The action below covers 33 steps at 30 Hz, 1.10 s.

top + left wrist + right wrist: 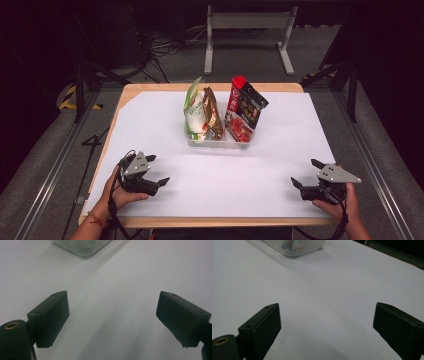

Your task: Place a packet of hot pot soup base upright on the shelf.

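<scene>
Two hand-held grippers, one clear container, three snack packets, one table.

Item: left gripper (156,171). Held in the person's left hand (116,192) at the near left of the table (150,88), resting low over the white sheet (235,175) that covers the tabletop. Jaws spread wide, nothing between them; the left gripper view shows bare white sheet in the gap. Grey three-cornered plate on top, cable trailing toward the table's near edge.

Item: right gripper (306,172). Held in the person's right hand (344,202) at the near right of the table. Jaws likewise spread wide, holding nothing; the right gripper view shows plain sheet between the two black jaws. Both grippers point inward, toward the middle of the table, and stand well apart from each other.

Item: clear plastic bin (216,142). Sits on the white sheet at the middle of the table, toward the far side, well apart from both grippers. A corner of it appears at the top of the left gripper view (83,247) and of the right gripper view (297,247).

Contents of bin, standing on end:
- green-and-white packet (194,112), at the left, leaning slightly.
- brown-gold packet (213,115), just beside it, touching.
- red-and-black packet (244,111), at the right, tilted to the right.

Surroundings: dark floor, cables and a grey metal stand (247,30) beyond the far edge of the table.
</scene>
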Motion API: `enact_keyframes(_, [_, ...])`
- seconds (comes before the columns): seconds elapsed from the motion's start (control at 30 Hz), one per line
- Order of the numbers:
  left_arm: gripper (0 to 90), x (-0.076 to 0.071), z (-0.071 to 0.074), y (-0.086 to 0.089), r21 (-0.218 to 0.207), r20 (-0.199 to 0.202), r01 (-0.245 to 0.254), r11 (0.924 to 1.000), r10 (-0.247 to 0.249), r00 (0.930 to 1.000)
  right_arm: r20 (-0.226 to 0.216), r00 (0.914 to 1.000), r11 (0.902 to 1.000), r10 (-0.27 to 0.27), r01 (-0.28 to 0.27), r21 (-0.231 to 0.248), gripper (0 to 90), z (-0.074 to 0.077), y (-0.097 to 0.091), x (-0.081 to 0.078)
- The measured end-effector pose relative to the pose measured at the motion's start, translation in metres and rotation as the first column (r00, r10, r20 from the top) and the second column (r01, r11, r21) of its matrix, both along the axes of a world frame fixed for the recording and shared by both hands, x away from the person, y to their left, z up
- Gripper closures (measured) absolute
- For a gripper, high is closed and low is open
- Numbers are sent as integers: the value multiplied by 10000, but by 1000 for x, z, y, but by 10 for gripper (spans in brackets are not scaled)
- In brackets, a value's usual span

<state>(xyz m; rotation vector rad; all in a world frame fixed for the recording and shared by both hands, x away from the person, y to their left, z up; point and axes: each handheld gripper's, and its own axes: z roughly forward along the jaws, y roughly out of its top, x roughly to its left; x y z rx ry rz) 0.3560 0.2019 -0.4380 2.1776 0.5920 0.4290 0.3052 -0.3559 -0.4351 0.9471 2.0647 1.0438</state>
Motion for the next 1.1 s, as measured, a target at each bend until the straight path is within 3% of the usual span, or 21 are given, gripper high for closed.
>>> enact_keyframes(1.1, [119,2,1,0,-10,-5,-58,10000,58,10000,30,10000,9998,-42,43,-172,83,3,3,1])
